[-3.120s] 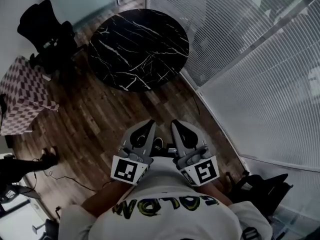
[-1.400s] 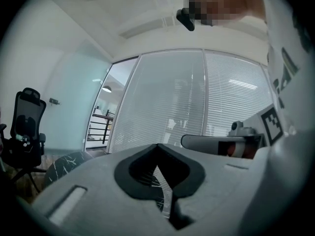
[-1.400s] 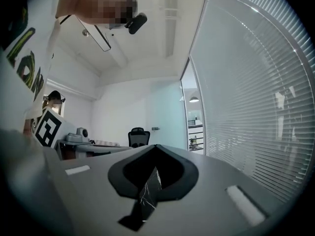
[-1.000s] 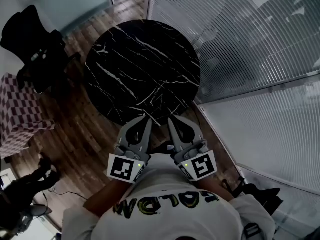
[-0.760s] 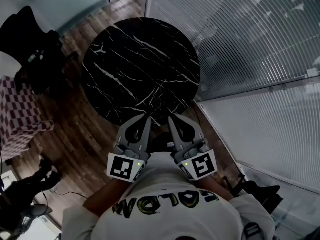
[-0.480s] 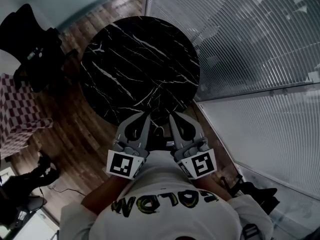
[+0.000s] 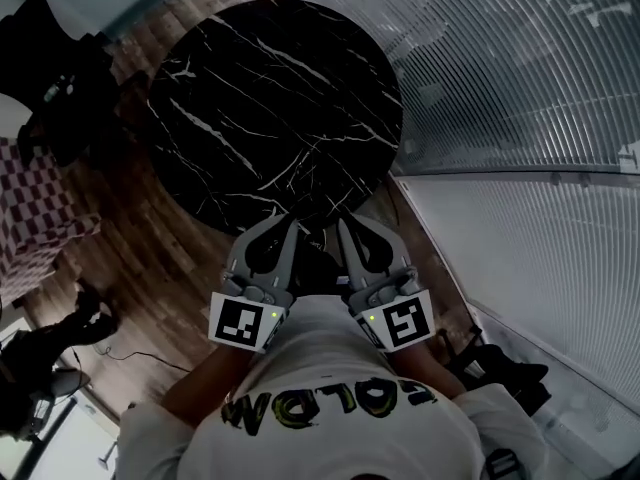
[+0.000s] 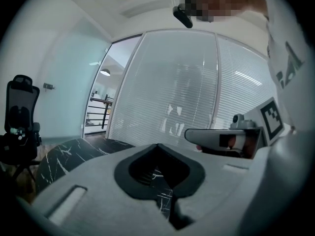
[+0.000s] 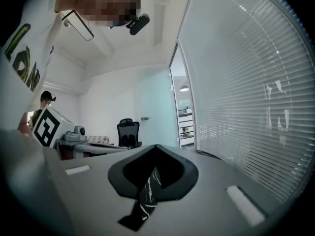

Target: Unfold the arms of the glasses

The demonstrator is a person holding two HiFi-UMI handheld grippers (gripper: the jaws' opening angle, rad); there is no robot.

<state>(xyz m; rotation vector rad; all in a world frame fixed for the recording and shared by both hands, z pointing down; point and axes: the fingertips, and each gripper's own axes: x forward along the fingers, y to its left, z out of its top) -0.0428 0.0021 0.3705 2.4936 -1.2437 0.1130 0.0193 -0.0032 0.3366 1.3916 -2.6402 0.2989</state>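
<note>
Glasses show in no view, so unfolding looks unstarted. Left gripper (image 7: pixel 288 226) and right gripper (image 7: pixel 342 226) jaws are fully closed on nothing, side by side at the near edge of the table (image 7: pixel 270 98).

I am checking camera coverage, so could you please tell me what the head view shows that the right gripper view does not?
Only the head view: the whole round table, the wooden floor, a checkered fabric. Only the right gripper view: the ceiling and a lit doorway. Both: the blinds, the black chair, the left gripper.
</note>
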